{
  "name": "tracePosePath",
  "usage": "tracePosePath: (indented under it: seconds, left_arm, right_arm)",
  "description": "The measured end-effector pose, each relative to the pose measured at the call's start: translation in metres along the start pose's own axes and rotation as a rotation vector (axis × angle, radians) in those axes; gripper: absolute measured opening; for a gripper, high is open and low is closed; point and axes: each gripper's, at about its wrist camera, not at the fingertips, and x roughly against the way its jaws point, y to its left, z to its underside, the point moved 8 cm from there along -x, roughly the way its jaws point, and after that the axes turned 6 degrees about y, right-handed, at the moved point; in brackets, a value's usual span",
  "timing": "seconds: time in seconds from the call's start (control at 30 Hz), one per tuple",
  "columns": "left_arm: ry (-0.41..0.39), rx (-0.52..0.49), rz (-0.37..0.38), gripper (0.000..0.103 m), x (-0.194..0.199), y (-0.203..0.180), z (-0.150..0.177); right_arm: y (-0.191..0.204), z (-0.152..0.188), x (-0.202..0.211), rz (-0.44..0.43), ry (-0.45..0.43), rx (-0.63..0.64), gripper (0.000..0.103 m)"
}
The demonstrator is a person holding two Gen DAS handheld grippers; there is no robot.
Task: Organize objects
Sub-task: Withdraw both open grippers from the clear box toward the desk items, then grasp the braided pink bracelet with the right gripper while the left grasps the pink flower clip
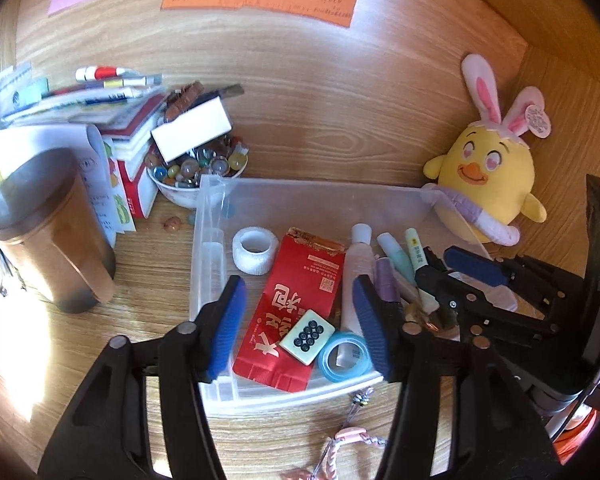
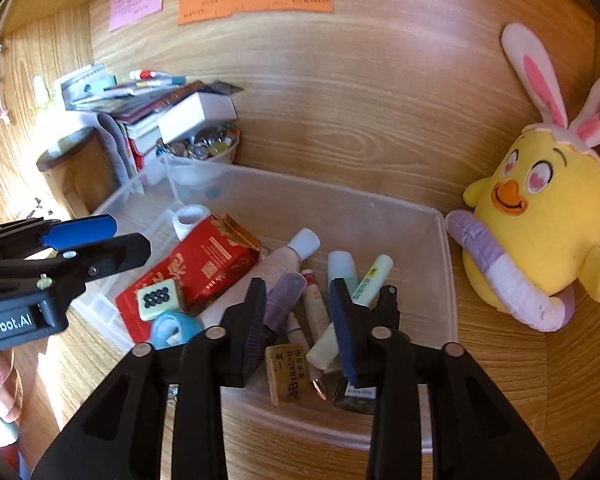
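Note:
A clear plastic bin [image 1: 210, 216] [image 2: 440, 280] on the wooden desk holds a red packet [image 1: 296, 296] [image 2: 204, 264], a mahjong tile [image 1: 307, 336] [image 2: 158, 298], blue tape [image 1: 344, 356] [image 2: 172, 330], a white tape roll [image 1: 255, 249] [image 2: 189, 218], tubes and pens [image 1: 396, 264] [image 2: 340, 268] and an eraser [image 2: 288, 374]. My left gripper [image 1: 300, 320] is open and empty over the bin's near side, above the packet and tile. My right gripper [image 2: 300, 328] is open and empty over the pens; it also shows in the left wrist view [image 1: 456, 276].
A yellow chick plush [image 1: 488, 184] [image 2: 540, 240] leans right of the bin. A brown cylinder container [image 1: 48, 232] [image 2: 76, 168], stacked books [image 1: 112, 120] and a bowl of glass marbles [image 1: 196, 172] [image 2: 204, 148] stand left. A braided pink cord [image 1: 348, 440] lies before the bin.

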Motion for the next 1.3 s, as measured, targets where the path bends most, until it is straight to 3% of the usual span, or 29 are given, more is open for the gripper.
tracePosePath:
  seconds: [0.2, 0.3, 0.67, 0.93, 1.23, 1.3]
  left_arm:
    - [-0.053, -0.03, -0.012, 0.089, 0.027, -0.004, 0.002]
    - [-0.067, -0.033, -0.008, 0.094, 0.038, -0.002, 0.005]
    - [-0.015, -0.038, -0.018, 0.095, 0.054, 0.018, 0.042]
    - [0.058, -0.032, -0.051, 0.095, 0.042, 0.033, 0.078]
    - [0.11, 0.01, -0.049, 0.095, 0.035, 0.052, 0.105]
    - [0.124, 0.009, -0.04, 0.095, 0.034, 0.053, 0.11]
  right_arm:
    - [0.008, 0.001, 0.031, 0.006, -0.059, 0.016, 0.046]
    - [0.01, 0.004, 0.048, 0.01, -0.089, 0.014, 0.047]
    - [0.03, 0.044, 0.074, -0.055, -0.084, -0.002, 0.047]
    - [0.062, 0.084, 0.038, -0.136, 0.051, 0.027, 0.047]
    - [0.092, 0.086, -0.002, -0.195, 0.16, 0.108, 0.047]
    - [0.097, 0.086, -0.007, -0.204, 0.166, 0.12, 0.039]
